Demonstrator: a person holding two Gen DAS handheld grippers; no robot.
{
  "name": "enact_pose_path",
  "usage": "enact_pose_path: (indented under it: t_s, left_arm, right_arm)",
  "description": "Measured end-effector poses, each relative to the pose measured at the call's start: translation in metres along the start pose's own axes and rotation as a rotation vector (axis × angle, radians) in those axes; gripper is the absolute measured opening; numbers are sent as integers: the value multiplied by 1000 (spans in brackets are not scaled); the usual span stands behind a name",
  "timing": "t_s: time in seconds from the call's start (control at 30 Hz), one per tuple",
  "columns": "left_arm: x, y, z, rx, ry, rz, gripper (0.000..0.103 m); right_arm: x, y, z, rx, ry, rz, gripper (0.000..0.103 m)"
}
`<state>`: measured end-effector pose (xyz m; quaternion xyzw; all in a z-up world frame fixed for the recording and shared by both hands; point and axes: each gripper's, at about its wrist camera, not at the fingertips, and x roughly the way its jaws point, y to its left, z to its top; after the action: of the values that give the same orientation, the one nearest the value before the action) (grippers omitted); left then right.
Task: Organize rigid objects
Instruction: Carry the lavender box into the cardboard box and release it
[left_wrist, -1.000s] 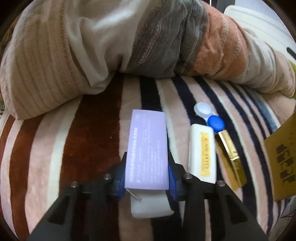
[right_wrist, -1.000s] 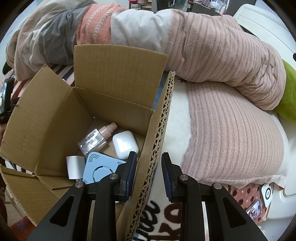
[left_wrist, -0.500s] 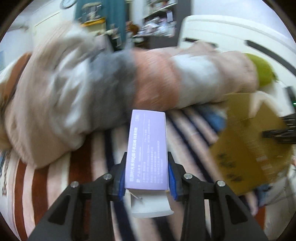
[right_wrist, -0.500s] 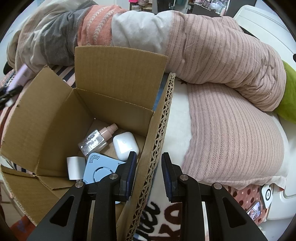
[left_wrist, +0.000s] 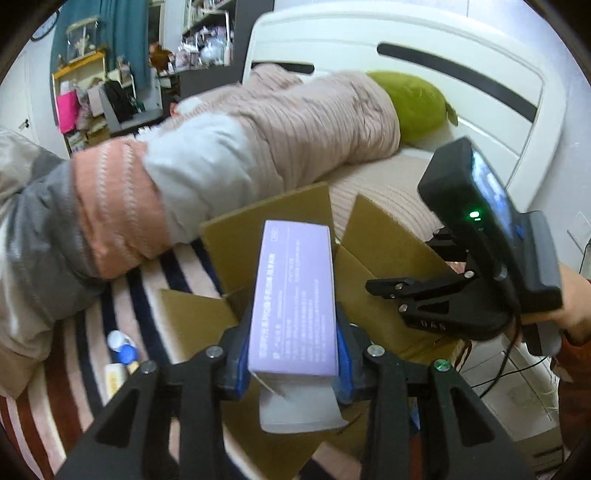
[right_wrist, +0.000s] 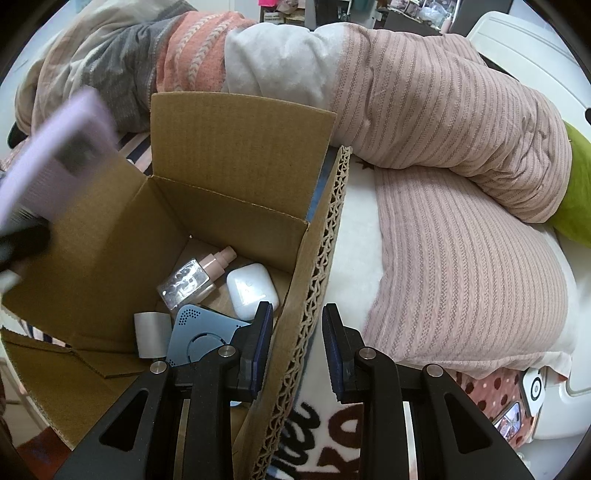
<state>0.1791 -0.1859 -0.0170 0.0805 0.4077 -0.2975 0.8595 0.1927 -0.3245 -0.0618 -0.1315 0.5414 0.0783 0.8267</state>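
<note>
Lilac box (left_wrist: 293, 299) clamped across its width between the pads of the left tool (left_wrist: 293, 354), long axis pointing ahead along the fingers, a white tab or second carton sticking out beneath its near end. The grip sits at the near end, which leaves most of the box free to go in first. Carton (left_wrist: 384, 254) lies straight ahead of and below this tool, flaps open; judged step: carrying the box over to drop it in.

Right tool (right_wrist: 297, 350) straddles the carton's right wall (right_wrist: 317, 280), one finger inside, one outside. A gap shows on both sides of the cardboard, so the jaws stand narrow but not pinching, probably there to steady the carton against tipping on the soft bed. The lilac box shows blurred at far left in this view, above the left flap.

Inside the carton, ahead of the inner finger: white earbud case (right_wrist: 248, 291), clear spray bottle (right_wrist: 194, 280) with pink cap, blue-grey device (right_wrist: 201, 339), small grey roll (right_wrist: 149, 334).

On the striped blanket (left_wrist: 155, 280), left of the left tool: blue-and-white lens case (left_wrist: 123, 349) and a cream tube (left_wrist: 115, 376), still to be packed.

Writing: several lines of small print on the lilac box, not legible. Bold dark lettering on the bedding below the right tool, partly hidden, unreadable.
</note>
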Motion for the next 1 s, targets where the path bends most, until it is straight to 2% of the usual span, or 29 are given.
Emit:
enact_pose_path:
  t_s: [0.13, 0.17, 0.3, 0.47, 1.0]
  left_arm:
    - [18, -8, -1, -10, 42, -10, 34]
    - [17, -8, -2, -9, 42, -12, 38]
    - [13, -13, -4, 13, 22, -8, 70]
    - [3, -12, -5, 21, 2, 12, 83]
    - [-44, 16, -28, 5, -80, 95, 86]
  right_arm:
    - [0, 0, 0, -1, 1, 3, 22]
    - [0, 0, 0, -1, 2, 3, 22]
    - [0, -1, 0, 0, 2, 3, 22]
    - [0, -1, -1, 0, 2, 2, 22]
    - [1, 2, 1, 2, 14, -12, 22]
